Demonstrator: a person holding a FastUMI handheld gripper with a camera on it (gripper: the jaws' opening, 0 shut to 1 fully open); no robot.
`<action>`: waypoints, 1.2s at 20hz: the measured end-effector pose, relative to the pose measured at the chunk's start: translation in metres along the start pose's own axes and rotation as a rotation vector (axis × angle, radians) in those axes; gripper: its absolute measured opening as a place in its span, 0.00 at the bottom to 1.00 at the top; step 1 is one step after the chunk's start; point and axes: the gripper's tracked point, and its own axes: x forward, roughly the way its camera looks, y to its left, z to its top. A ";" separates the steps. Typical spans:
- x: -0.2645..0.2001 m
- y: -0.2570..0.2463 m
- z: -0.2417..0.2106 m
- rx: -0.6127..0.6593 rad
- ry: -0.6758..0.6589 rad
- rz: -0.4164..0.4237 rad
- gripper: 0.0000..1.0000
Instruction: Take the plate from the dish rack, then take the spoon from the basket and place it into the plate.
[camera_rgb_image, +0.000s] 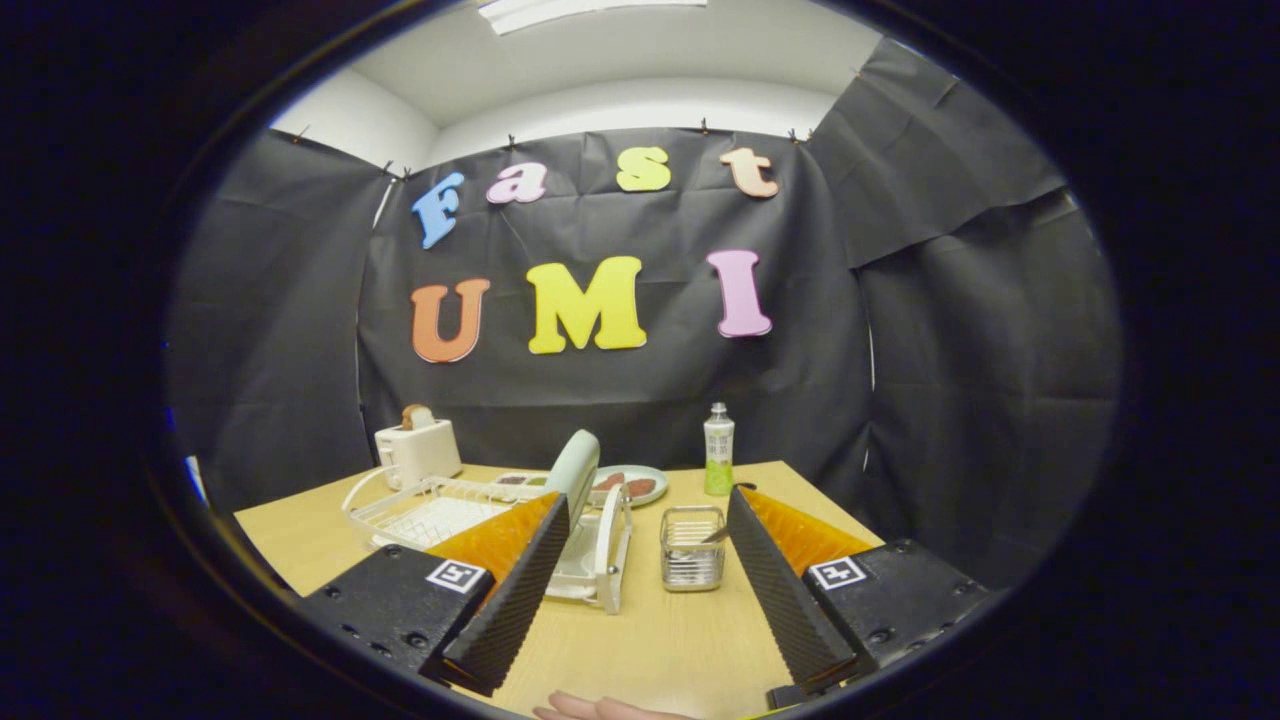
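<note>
We look across a light wooden table (690, 640) set inside a booth walled with black cloth (620, 390), under a white ceiling with a bright light panel (590, 10). Our gripper (650, 535) hangs above the near part of the table with its two fingers spread wide apart and nothing held between them; each finger (515, 590) angles inward toward the middle of the table.

Just ahead of the fingers, a white wire dish rack (450, 515) sits on the table, partly hidden behind the left finger. A pale green plate (574, 470) stands upright on its edge in the rack, near the tip of that finger. Between the fingertips and a little beyond them stands a small square metal mesh basket (692, 550), with the handle of a metal spoon (714, 537) poking up from it at a slant. The basket sits just beside the end of the rack, apart from it.

Farther back, a white toaster (418, 450) with a slice of bread (417, 416) in its slot stands behind the rack. A second round plate (630, 484) lies flat behind the upright one, with dark reddish pieces on it that we cannot identify. A small bottle with a green label and white cap (718, 450) stands upright near the table's far edge. A hand (600, 708) rests on the near edge of the table, below the fingers.
</note>
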 end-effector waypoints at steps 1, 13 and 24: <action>-0.002 -0.002 0.001 0.003 0.002 -0.001 1.00; 0.053 0.017 0.022 0.020 0.160 0.073 1.00; 0.170 0.060 0.083 0.098 0.393 0.169 1.00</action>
